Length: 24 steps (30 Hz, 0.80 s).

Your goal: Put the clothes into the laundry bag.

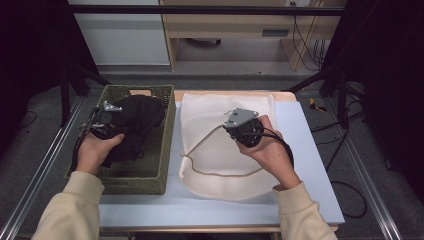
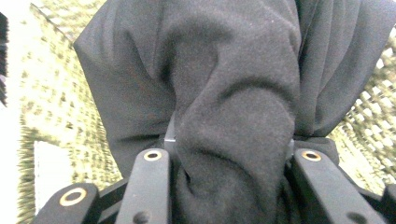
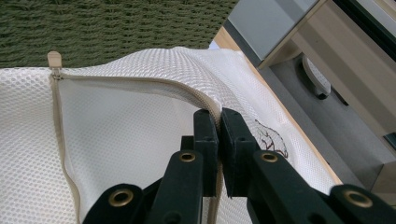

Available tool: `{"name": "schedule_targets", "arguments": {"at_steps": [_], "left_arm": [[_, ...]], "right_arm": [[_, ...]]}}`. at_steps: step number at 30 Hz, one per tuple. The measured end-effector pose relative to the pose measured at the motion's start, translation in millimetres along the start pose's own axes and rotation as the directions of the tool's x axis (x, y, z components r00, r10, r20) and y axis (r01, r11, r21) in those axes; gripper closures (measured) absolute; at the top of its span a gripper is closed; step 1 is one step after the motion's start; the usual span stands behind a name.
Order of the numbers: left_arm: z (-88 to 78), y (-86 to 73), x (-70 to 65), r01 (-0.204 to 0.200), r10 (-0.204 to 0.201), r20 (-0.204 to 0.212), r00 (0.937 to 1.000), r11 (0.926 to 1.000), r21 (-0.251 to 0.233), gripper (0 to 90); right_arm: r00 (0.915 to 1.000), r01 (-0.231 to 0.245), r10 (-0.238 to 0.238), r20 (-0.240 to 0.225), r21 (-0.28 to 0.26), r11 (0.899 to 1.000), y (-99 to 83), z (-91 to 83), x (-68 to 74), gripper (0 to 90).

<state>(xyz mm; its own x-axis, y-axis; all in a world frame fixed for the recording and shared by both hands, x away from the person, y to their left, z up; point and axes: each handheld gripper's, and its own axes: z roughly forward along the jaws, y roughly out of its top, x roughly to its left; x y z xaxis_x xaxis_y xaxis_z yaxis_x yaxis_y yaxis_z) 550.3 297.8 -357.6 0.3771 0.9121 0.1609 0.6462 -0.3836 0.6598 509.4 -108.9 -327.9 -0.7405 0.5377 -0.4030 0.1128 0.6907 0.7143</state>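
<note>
Black cloth [image 2: 224, 93] bunches between my left claw [image 1: 107, 120], clamped tight on it, hanging over the green woven basket [image 1: 165, 165] at nine o'clock on the counter [image 1: 320, 165]. My right claw [image 3: 219, 119] is clenched on the zipper edge of the white mesh bag [image 3: 121, 135], lying flat at the counter's centre, its mouth gaping toward the basket beside it.

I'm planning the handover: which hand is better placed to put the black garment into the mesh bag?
The left. Its claw is clamped on the black garment above the green basket, while the right claw pinches the mesh bag at its zipper edge, probably holding it open.
</note>
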Motion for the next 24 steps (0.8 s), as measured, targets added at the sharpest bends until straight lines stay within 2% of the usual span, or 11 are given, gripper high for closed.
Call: {"name": "schedule_targets", "arguments": {"at_steps": [3,11,19,24], "left_arm": [[-12.8,0.4,-1.3,0.005,-0.005,0.004,1.0,0.9993,-0.037,62.6],[-44.0,2.1,-13.6,-0.041,0.044,0.022,0.9988,0.9934,-0.107,62.5],[-74.0,5.9,-31.3,-0.098,0.108,0.047,0.9931,0.981,-0.167,62.3],[-93.8,5.7,-45.9,-0.141,0.158,0.065,0.9853,0.9678,-0.208,62.3]], "right_arm": [[1.0,-0.003,0.003,-0.001,-0.001,1.0,-0.1,0.0,-0.2,85.8],[0.9997,-0.021,0.021,-0.011,-0.014,1.0,-1.9,1.5,-4.2,85.9],[0.9983,-0.045,0.044,-0.038,-0.036,0.998,-3.8,4.3,-5.4,85.9],[0.9974,-0.058,0.056,-0.046,-0.045,0.997,-4.6,4.3,-6.7,85.9]]}}
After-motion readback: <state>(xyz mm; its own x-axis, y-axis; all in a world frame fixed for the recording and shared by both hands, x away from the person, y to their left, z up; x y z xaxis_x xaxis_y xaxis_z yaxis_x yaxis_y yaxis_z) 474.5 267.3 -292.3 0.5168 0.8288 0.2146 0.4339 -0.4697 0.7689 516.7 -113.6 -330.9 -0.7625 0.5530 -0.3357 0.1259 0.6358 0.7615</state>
